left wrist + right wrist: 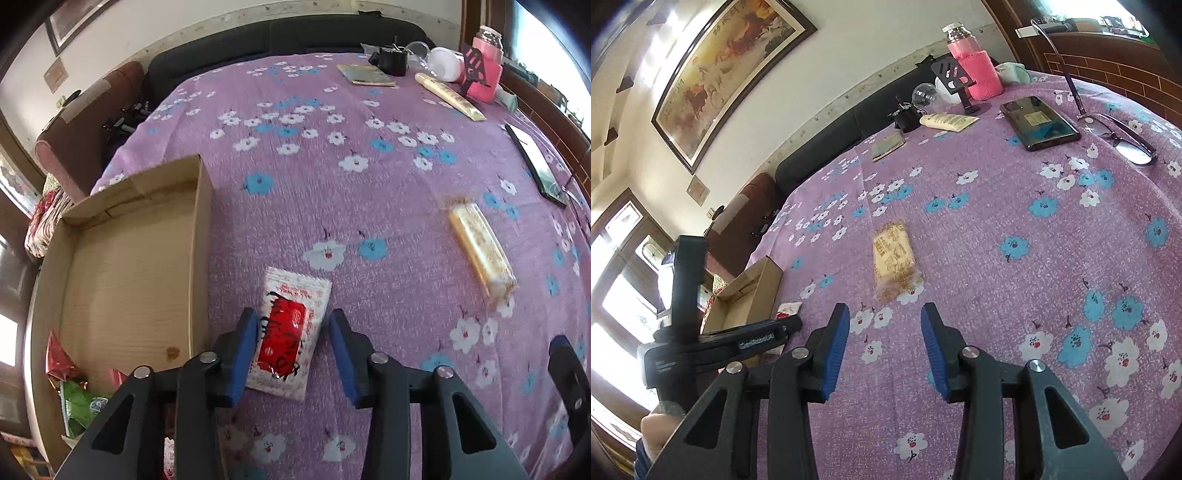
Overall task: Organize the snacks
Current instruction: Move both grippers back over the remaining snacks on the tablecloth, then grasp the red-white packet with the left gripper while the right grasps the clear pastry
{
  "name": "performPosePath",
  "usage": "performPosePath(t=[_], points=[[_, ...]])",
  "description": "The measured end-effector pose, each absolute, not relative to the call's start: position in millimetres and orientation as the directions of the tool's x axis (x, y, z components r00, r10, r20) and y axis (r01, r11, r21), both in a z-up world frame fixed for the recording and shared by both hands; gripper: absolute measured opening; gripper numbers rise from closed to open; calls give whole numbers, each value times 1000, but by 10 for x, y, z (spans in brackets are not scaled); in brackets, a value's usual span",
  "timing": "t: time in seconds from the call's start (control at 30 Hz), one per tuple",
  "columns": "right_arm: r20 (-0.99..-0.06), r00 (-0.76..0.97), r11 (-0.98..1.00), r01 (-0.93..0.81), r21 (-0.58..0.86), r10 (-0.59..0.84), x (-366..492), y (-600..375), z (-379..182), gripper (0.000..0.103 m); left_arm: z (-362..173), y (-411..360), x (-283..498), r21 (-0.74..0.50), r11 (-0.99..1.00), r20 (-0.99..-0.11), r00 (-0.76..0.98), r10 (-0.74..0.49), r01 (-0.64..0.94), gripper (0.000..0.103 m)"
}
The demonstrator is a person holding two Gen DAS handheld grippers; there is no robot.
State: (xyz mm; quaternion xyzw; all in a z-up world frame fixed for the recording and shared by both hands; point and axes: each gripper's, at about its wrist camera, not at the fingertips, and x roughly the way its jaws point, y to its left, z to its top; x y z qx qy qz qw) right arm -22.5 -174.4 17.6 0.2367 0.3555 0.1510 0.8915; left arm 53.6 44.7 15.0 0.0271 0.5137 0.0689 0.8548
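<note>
Straddling a white sachet (pixel 288 334) with a red panel and black scrawled lettering, the left gripper (pixel 292 356) has its blue pads spread, one on either side of the packet, which lies flat on the purple floral tablecloth (pixel 369 177); whether the pads touch it cannot be told. The open cardboard box (pixel 129 266) sits just left of this claw, with red and green wrappers (pixel 75 391) in its near corner. The right gripper (pixel 885 349) is open and holds nothing, with a translucent tan snack bar (pixel 894 258) lying ahead of its fingertips, apart from them.
</note>
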Motion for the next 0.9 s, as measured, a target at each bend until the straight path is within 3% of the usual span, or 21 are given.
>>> performPosePath(t=[0.13,0.3,0.4,0.67,0.8,0.9], points=[[-557,706,840,-101,533,438,-242,-1753,183,39,127,392,519,106,988,-873,466,146,-110,33],[-551,714,838,-93,538,433,-257,-1779,189,39,101,247,170,-1,998,-860,510,29,-58,32],[-557,711,839,-85,537,428,-246,-1791,185,39,89,93,-100,10,1000,-825,565,14,-11,32],[-661,642,893,-85,442,388,101,-1671,287,39,97,120,-153,-32,999,-809,586,-37,18,32],[-718,606,926,-89,368,343,465,-1559,336,49,81,123,-144,-34,999,-808,588,-39,21,32],[-747,580,939,-110,325,327,668,-1445,278,49,81,125,-153,-36,999,-807,589,-41,20,33]])
